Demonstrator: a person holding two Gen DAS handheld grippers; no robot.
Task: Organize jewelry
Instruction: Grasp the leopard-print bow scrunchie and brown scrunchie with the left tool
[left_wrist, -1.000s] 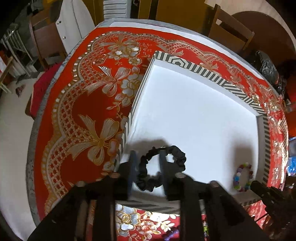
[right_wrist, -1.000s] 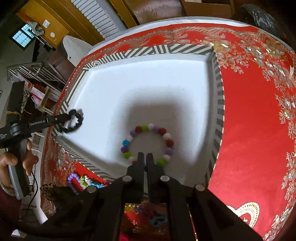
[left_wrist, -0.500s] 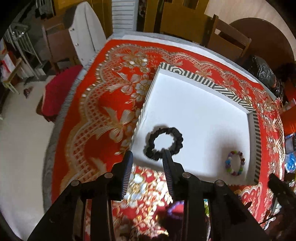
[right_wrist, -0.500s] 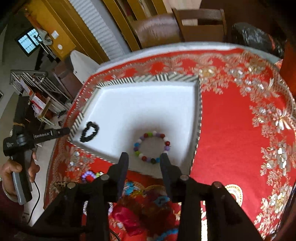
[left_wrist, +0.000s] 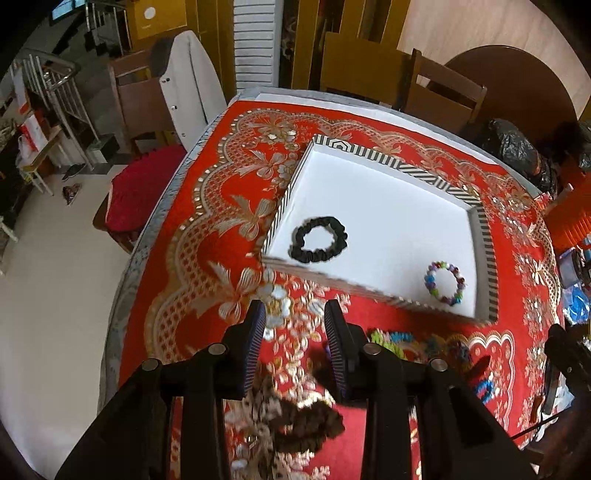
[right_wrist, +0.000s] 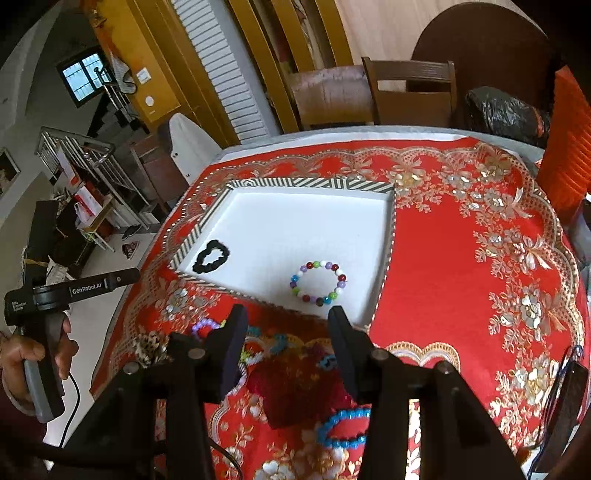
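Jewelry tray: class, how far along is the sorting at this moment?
Done: the black scrunchie and the multicolored bead bracelet lie inside the striped tray. In hand: nothing; the left gripper and right gripper are open and empty. Left: the blue bead bracelet and other pieces on the red cloth.

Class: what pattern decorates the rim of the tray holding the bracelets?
Black-and-white stripes, zigzagging at the corners, run round the tray's rim; the left wrist view shows it best.

Matt white tray (left_wrist: 388, 199) floor, striped paper-like rim; black scrunchie (left_wrist: 318, 239) ruched cloth; bead bracelet (right_wrist: 320, 283) glossy; tablecloth (right_wrist: 461, 258) red cloth, shiny metallic embroidery; wood chair (right_wrist: 413, 92) upper right
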